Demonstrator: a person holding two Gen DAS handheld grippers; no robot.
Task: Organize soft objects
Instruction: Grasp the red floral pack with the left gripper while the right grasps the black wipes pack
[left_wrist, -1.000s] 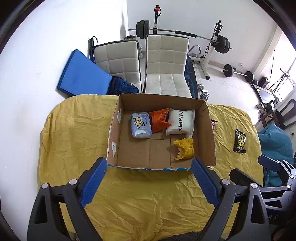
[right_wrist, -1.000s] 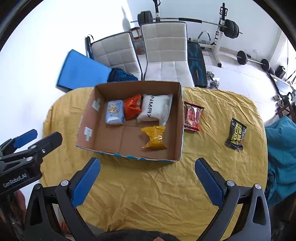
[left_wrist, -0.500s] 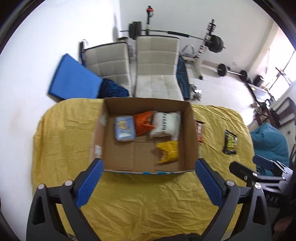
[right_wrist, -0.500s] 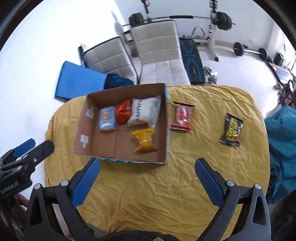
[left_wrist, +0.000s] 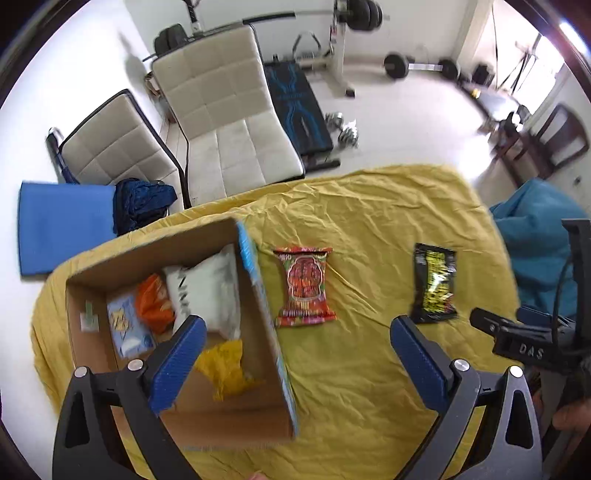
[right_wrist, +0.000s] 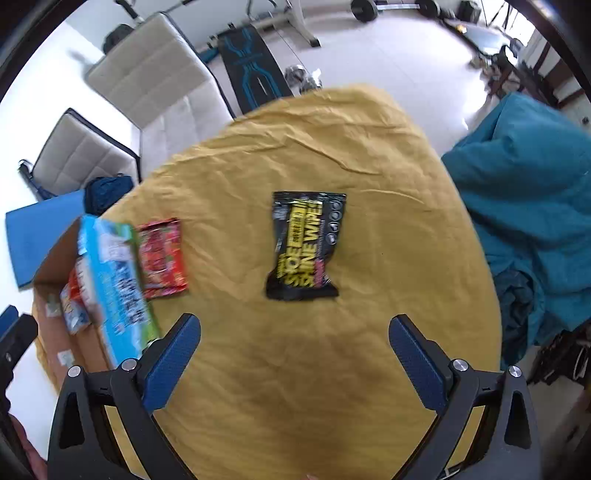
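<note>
A cardboard box (left_wrist: 266, 325) on the yellow-covered table holds a white pack (left_wrist: 210, 291), an orange pack (left_wrist: 153, 304), a light blue pack (left_wrist: 127, 326) and a yellow pack (left_wrist: 225, 365). A red snack pack (left_wrist: 304, 288) lies just right of the box; it also shows in the right wrist view (right_wrist: 160, 258). A black and yellow wipes pack (right_wrist: 304, 245) lies further right, also in the left wrist view (left_wrist: 436, 284). My left gripper (left_wrist: 295, 358) is open and empty above the box's right wall. My right gripper (right_wrist: 293, 354) is open and empty, short of the wipes pack.
The box's blue printed outer wall (right_wrist: 114, 280) faces the right gripper. Two beige chairs (left_wrist: 229, 118) and a blue mat (left_wrist: 62, 225) stand behind the table, gym gear beyond. A teal beanbag (right_wrist: 535, 192) sits off the table's right edge. The yellow cloth (right_wrist: 295, 387) is wrinkled.
Both grippers have swung right. The box has slid to the left of both views, and the wipes pack now sits centred ahead of the right gripper. Both stay open.
</note>
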